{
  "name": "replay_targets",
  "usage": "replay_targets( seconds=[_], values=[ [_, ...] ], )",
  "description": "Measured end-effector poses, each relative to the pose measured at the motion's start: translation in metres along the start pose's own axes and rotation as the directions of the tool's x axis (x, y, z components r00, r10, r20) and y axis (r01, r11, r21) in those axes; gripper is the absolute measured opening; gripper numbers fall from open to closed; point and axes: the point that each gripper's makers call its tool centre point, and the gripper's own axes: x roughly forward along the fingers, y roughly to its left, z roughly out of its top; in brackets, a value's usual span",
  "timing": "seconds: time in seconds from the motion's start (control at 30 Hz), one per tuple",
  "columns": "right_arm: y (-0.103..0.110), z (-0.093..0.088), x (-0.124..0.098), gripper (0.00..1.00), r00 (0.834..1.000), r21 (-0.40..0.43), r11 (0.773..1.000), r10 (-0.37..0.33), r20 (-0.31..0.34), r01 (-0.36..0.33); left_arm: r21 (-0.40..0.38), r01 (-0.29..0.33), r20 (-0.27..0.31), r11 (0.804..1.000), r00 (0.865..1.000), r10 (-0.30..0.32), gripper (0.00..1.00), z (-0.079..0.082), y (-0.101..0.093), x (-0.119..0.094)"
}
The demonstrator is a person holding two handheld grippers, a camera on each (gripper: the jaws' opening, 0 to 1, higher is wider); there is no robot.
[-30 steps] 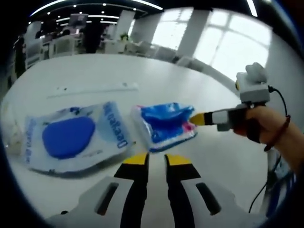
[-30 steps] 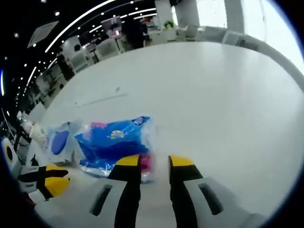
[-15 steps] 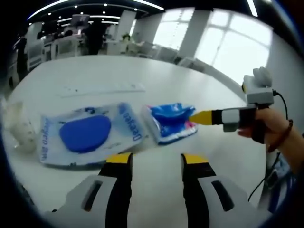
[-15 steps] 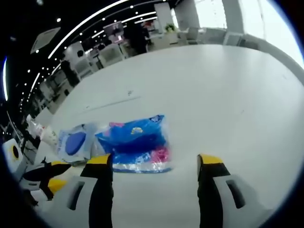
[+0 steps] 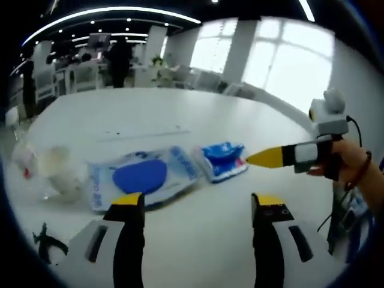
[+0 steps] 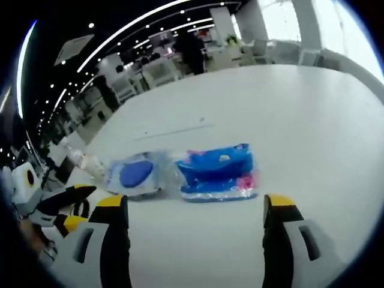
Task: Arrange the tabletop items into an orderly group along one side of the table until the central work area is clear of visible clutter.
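Left gripper (image 5: 197, 207) gapes wide before two packets (image 5: 144, 178) on table (image 5: 198, 234).

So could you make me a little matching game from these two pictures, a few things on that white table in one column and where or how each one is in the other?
Things:
1. blue packet
2. clear pouch with a blue oval
3. right gripper
4. left gripper

Descriptions:
A. lies flat in the middle of the row, between a crumpled white wrapper and another pack
B. jaws spread wide, nothing between them, pointing at the row from the near side
C. has a pink strip along one edge
D. yellow tip close to the blue packet, held in a hand

Pairs: 1-C, 2-A, 3-D, 4-B
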Motion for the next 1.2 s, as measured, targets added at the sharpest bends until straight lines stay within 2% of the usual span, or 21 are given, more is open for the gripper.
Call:
replay_targets(
  seconds=[0.13,0.17,0.4,0.53,0.7,0.9,1.1,1.2],
  values=[
    [0.021,-0.002,-0.006,0.95,0.999,-0.010,0.999,0.044,-0.012,-0.044,0.011,0.003,0.002,1.000,1.000,-0.003,0.85,-0.001,0.002,-0.013],
    [0.027,-0.004,-0.009,0.95,0.998,-0.014,0.998,0.055,-0.015,-0.055,0.032,0.009,0.019,0.999,1.000,-0.010,0.89,0.000,0.003,-0.017],
    [0.051,-0.009,-0.028,0.99,0.994,-0.048,0.993,0.106,-0.033,-0.108,0.015,-0.008,0.080,1.000,0.997,0.007,0.99,0.003,0.017,-0.045],
    [0.065,-0.013,-0.041,0.99,0.990,-0.065,0.988,0.138,-0.037,-0.141,0.034,-0.021,0.068,0.999,0.998,0.019,0.99,-0.001,0.029,-0.061],
    [0.080,-0.021,-0.053,0.99,0.986,-0.080,0.983,0.163,-0.044,-0.166,0.010,-0.034,0.071,0.999,0.997,0.033,0.99,-0.002,0.041,-0.078],
    [0.091,-0.033,-0.062,0.99,0.982,-0.096,0.978,0.183,-0.051,-0.187,0.022,-0.060,0.061,0.998,0.996,0.059,0.99,-0.004,0.059,-0.097],
    [0.098,-0.040,-0.066,0.99,0.975,-0.110,0.969,0.215,-0.062,-0.221,-0.024,-0.094,0.085,0.995,0.992,0.095,0.99,-0.007,0.084,-0.113],
    [0.104,-0.043,-0.069,0.99,0.970,-0.119,0.963,0.235,-0.058,-0.240,-0.042,-0.105,0.077,0.994,0.991,0.108,0.99,-0.012,0.097,-0.119]
  ],
)
